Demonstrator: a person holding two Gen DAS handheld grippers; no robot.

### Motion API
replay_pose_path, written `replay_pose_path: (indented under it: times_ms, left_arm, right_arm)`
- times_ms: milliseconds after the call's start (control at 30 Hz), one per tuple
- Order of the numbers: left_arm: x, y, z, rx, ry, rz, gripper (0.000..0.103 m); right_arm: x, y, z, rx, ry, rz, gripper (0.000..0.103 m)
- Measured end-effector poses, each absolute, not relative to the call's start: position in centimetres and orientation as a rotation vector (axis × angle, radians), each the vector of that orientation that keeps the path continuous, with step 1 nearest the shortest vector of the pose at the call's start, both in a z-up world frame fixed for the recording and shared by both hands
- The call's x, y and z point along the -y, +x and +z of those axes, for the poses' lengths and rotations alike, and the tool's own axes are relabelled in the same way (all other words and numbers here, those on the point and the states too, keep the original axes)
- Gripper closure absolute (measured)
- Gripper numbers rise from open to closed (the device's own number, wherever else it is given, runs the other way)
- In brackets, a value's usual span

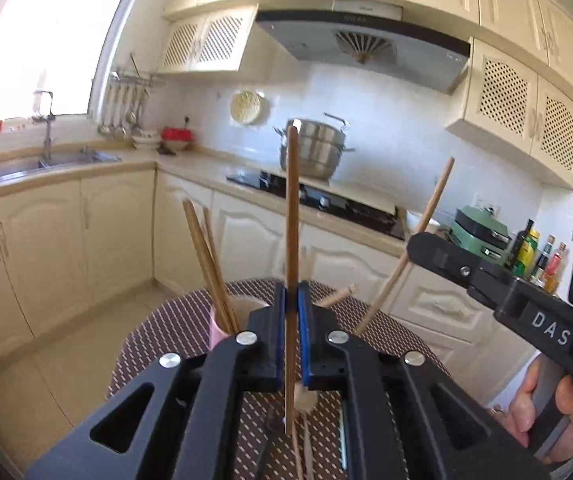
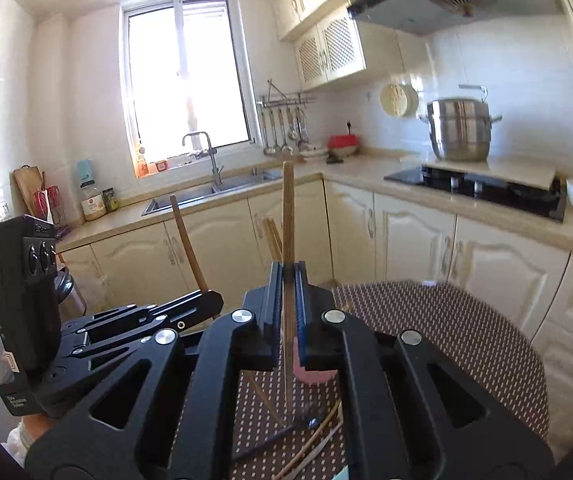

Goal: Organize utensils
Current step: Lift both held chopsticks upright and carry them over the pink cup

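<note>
We hold one wooden chopstick in each gripper above the round bench (image 1: 166,336) with its dotted brown cloth. The left gripper (image 1: 291,304) has its blue-padded fingers (image 1: 281,320) closed on a dark chopstick (image 1: 292,216) that stands nearly upright, its tip rising in front of the steel pot (image 1: 318,148) on the stove. The right gripper (image 2: 288,284) likewise has its fingers (image 2: 274,292) clamped on a second upright chopstick (image 2: 288,216). In the left wrist view that same right gripper (image 1: 426,246) shows from the side, with its paler chopstick (image 1: 410,248) slanting up to the right.

A pink cup (image 1: 217,330) stands on the bench just left of the left gripper, with two chopsticks (image 1: 206,264) leaning in it. More utensils (image 2: 310,440) lie loose on the cloth beneath the right gripper, among them pale sticks and a dark spoon; we cannot tell exactly how many there are.
</note>
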State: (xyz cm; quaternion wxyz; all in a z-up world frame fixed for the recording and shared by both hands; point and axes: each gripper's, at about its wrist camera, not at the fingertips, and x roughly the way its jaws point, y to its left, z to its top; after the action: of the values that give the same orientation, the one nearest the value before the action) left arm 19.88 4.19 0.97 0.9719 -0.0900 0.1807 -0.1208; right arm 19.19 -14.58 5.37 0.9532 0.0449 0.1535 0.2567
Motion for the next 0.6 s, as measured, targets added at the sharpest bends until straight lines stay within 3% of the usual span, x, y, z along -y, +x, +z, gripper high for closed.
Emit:
replay_pose_path:
  times_ms: [433, 600]
  left_arm:
    - [-5.9, 22.9, 4.6, -0.134, -0.219, -0.127, 0.097]
    - [-5.7, 25.3, 3.8, -0.134, -0.195, -0.113, 0.097]
  right_arm:
    - [11.8, 22.7, 9.0, -0.172, 0.079, 0.51, 0.097]
    - [11.8, 23.9, 8.2, -0.094, 0.104, 0.441, 0.097]
